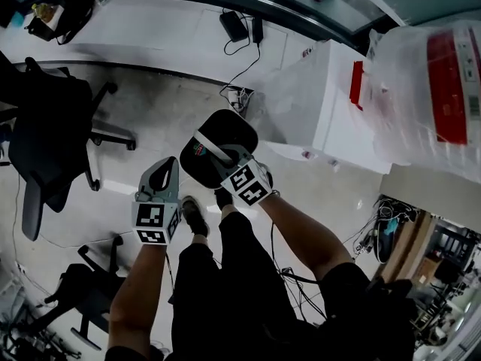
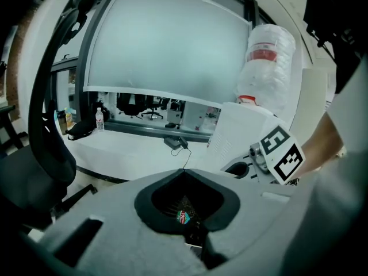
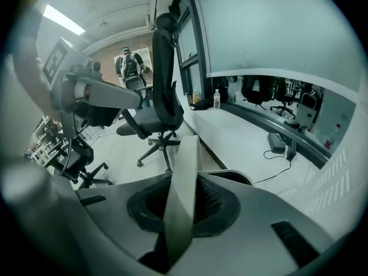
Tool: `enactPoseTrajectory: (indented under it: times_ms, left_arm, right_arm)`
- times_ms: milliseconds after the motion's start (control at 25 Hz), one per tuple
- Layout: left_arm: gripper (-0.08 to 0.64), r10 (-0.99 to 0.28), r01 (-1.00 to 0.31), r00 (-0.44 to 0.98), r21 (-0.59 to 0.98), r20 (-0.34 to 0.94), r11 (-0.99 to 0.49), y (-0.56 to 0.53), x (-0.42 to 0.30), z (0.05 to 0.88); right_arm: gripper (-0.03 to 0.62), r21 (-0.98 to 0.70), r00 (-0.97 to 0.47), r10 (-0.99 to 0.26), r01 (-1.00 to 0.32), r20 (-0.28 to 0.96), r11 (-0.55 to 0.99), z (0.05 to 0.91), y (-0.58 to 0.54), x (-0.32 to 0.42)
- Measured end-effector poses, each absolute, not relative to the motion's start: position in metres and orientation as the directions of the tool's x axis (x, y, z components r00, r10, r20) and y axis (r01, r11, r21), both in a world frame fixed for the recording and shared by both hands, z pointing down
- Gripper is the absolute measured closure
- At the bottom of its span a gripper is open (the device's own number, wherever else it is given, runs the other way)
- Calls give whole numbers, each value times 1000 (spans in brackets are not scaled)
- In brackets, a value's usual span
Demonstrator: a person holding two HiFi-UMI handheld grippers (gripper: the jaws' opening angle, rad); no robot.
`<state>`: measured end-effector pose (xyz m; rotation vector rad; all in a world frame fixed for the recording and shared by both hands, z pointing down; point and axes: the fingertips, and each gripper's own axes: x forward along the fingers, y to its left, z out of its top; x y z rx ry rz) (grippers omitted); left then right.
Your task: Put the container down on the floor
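The container (image 1: pixel 218 145) is a black round bin with a pale strap handle (image 1: pixel 213 147) and a small red-and-green label. It hangs above the floor in front of my legs. My right gripper (image 1: pixel 228 162) is shut on that handle. In the right gripper view the strap (image 3: pixel 183 197) runs up between the jaws with the black mesh body (image 3: pixel 214 199) behind it. My left gripper (image 1: pixel 165 168) is beside the container's left edge, jaws together, holding nothing. The label (image 2: pixel 184 216) shows through the dark hollow between its pads.
A black office chair (image 1: pixel 45 138) stands on the floor to the left, another (image 1: pixel 86 292) lies low at the bottom left. A white cabinet (image 1: pixel 331 107) and a plastic-wrapped bundle (image 1: pixel 432 89) fill the right. Cables and a power strip (image 1: pixel 239 95) lie ahead. My shoe (image 1: pixel 193 216) is below.
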<state>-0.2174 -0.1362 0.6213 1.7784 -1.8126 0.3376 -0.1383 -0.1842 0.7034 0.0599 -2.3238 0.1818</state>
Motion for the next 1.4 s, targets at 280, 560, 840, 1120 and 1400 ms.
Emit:
enactPoseTrajectory:
  times_ms: [280, 560, 840, 1120, 1400]
  left_arm:
    - [552, -801, -965, 44, 233, 597, 121, -146, -217, 670]
    - [552, -772, -963, 52, 237, 634, 130, -157, -219, 712]
    - [552, -755, -964, 57, 234, 654, 130, -162, -224, 748]
    - [552, -735, -957, 67, 252, 675, 144, -159, -223, 779]
    - [552, -722, -948, 67, 269, 689, 170, -159, -223, 800]
  right_arm:
    - [551, -127, -650, 37, -92, 759, 988, 766, -199, -139]
    - [551, -127, -602, 51, -84, 797, 988, 830, -213, -149]
    - [551, -119, -548, 59, -74, 834, 990, 883, -224, -156]
    - [551, -114, -501, 72, -53, 863, 992, 927, -228, -159]
    - [551, -112, -458, 89, -23, 885, 993, 964, -234, -165]
